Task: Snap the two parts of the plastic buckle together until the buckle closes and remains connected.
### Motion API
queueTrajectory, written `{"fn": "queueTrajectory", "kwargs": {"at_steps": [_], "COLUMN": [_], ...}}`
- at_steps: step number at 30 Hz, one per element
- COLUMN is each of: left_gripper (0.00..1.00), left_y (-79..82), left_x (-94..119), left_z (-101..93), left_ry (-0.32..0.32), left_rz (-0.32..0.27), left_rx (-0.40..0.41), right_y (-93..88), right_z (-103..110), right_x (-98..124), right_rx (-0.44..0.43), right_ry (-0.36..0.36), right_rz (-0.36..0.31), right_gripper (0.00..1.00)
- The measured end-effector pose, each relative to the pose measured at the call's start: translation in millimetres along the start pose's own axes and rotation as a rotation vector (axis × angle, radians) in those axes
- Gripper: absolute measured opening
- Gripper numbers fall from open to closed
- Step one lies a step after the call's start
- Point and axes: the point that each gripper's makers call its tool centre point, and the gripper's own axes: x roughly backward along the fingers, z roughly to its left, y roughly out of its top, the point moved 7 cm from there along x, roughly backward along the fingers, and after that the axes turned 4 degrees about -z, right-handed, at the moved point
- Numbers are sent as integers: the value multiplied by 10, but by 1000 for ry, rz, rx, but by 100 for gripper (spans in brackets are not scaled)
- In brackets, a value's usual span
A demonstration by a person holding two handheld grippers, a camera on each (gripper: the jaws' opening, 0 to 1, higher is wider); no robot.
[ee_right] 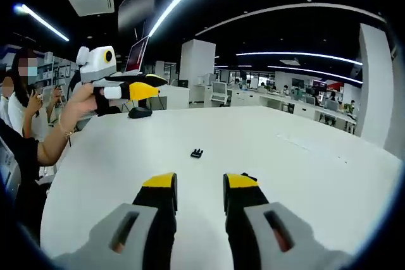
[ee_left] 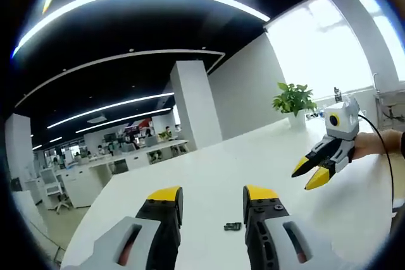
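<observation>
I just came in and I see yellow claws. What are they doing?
A person is holding two claw tools over a big white table. The left gripper and the right gripper are both open and holding nothing. A small black plastic buckle lies on the table in front of them, and nobody has touched it yet. From here I cannot tell if its two parts are already snapped together. A potted plant stands at the far side.

The right gripper (ee_right: 200, 184) hovers over the white table (ee_right: 304, 169), its yellow-tipped fingers (ee_right: 159, 184) parted with nothing between them. Ahead of them, well apart, a small black buckle (ee_right: 197, 153) lies on the table. At upper left a person's hand (ee_right: 79, 107) holds the left gripper (ee_right: 152, 85) above the far edge, beside a black mouse (ee_right: 140, 112).
</observation>
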Motion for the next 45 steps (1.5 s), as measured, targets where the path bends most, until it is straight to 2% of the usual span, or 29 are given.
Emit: {"fn": "queueTrajectory", "kwargs": {"at_steps": [7, 11, 17, 22, 27, 32, 36, 45], "left_gripper": [38, 37, 36, 36, 36, 36, 36, 36], "left_y": [14, 49, 73, 49, -5, -59, -103, -262], "left_x": [-178, -269, -372, -461, -546, -612, -645, -571], "left_z": [17, 35, 87, 124, 161, 186, 201, 273], "left_ry": [8, 1, 24, 31, 28, 7, -39, -136], "left_rz": [-12, -46, -70, -64, -45, -36, -36, -20], "left_rx": [28, 83, 90, 84, 75, 67, 22, -14], "right_y": [-18, -14, 5, 6, 9, 19, 25, -30], "right_z": [-6, -14, -31, -11, -4, -44, -67, -111], "right_x": [-137, -221, -315, -398, -509, -624, -700, -884], "right_rx": [-18, -12, 4, 11, -28, -12, -10, -13], "right_ry": [11, 18, 27, 41, 52, 53, 61, 50], "right_rz": [15, 17, 11, 15, 3, 7, 13, 45], "right_gripper": [29, 28, 28, 28, 27, 26, 26, 26]}}
